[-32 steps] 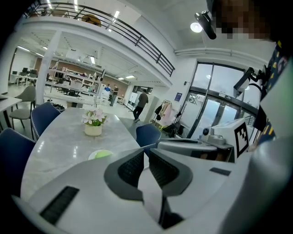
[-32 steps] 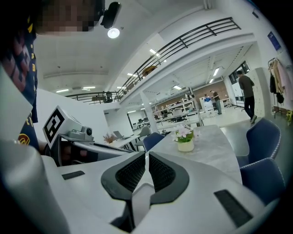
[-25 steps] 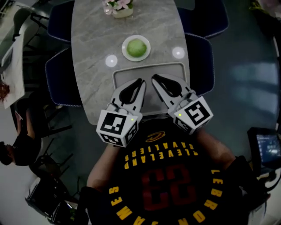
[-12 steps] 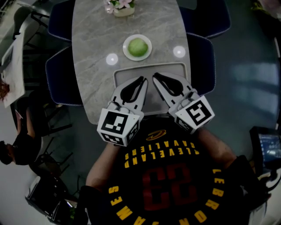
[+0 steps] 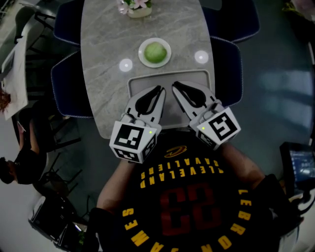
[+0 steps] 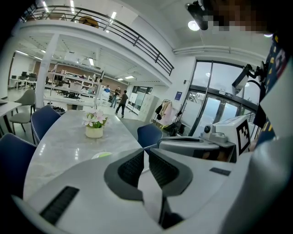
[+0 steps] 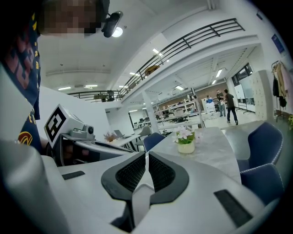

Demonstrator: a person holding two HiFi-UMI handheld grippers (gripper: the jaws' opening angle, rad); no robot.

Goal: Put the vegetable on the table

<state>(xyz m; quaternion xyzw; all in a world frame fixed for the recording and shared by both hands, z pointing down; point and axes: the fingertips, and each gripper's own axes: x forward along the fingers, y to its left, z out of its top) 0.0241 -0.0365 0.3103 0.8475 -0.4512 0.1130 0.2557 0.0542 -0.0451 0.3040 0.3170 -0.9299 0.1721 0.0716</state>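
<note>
A round green vegetable [image 5: 154,50] lies on a small white plate [image 5: 155,61] in the middle of the grey marble table [image 5: 103,59]. A sliver of that plate [image 6: 101,155] shows over the left gripper's body. Both grippers hover above an empty grey tray [image 5: 167,78] at the table's near end. My left gripper [image 5: 160,90] is shut with nothing in it, and so is my right gripper [image 5: 174,85]. Their tips point toward the plate, well short of it. In the gripper views the left gripper's pads [image 6: 145,151] and the right gripper's pads [image 7: 147,154] meet.
A white pot of pink flowers [image 5: 133,7] stands at the table's far end. Two bright round light spots [image 5: 125,65] lie beside the plate. Dark blue chairs [image 5: 66,91] line both long sides. A second table with things on it [image 5: 12,78] is at the left.
</note>
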